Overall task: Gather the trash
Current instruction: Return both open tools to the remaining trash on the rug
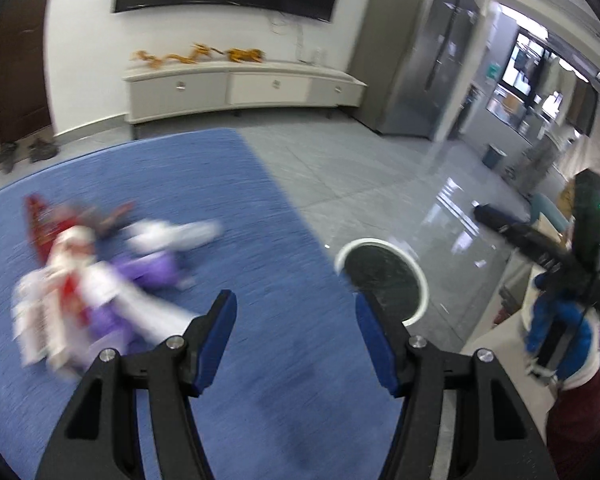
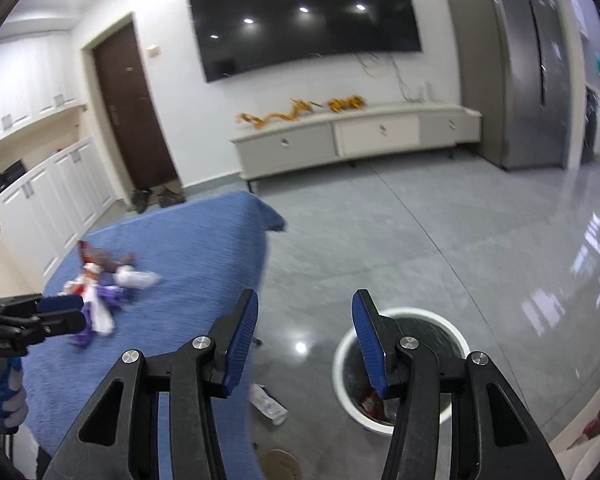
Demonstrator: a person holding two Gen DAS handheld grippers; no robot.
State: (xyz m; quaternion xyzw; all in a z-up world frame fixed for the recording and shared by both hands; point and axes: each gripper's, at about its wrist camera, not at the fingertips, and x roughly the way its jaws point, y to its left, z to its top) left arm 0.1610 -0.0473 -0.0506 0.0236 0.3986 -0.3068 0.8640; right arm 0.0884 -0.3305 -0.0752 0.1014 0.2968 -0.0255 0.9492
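A heap of wrappers (image 1: 96,280), white, red and purple, lies blurred on the blue cloth (image 1: 260,360) to the left of my left gripper (image 1: 296,312), which is open and empty above the cloth. The same heap shows in the right wrist view (image 2: 100,288), with the left gripper (image 2: 66,312) just beside it. A white-rimmed bin (image 1: 384,276) with a dark liner stands on the floor to the right. My right gripper (image 2: 304,320) is open and empty, above the gap between table and bin (image 2: 404,364). Red trash (image 2: 370,404) lies inside the bin.
A white wrapper (image 2: 268,402) lies on the grey floor between the blue-covered table (image 2: 180,240) and the bin. A round tan disc (image 2: 280,464) lies on the floor nearer me. A low TV cabinet (image 2: 356,136), wall TV and grey fridge (image 2: 528,60) stand at the far wall.
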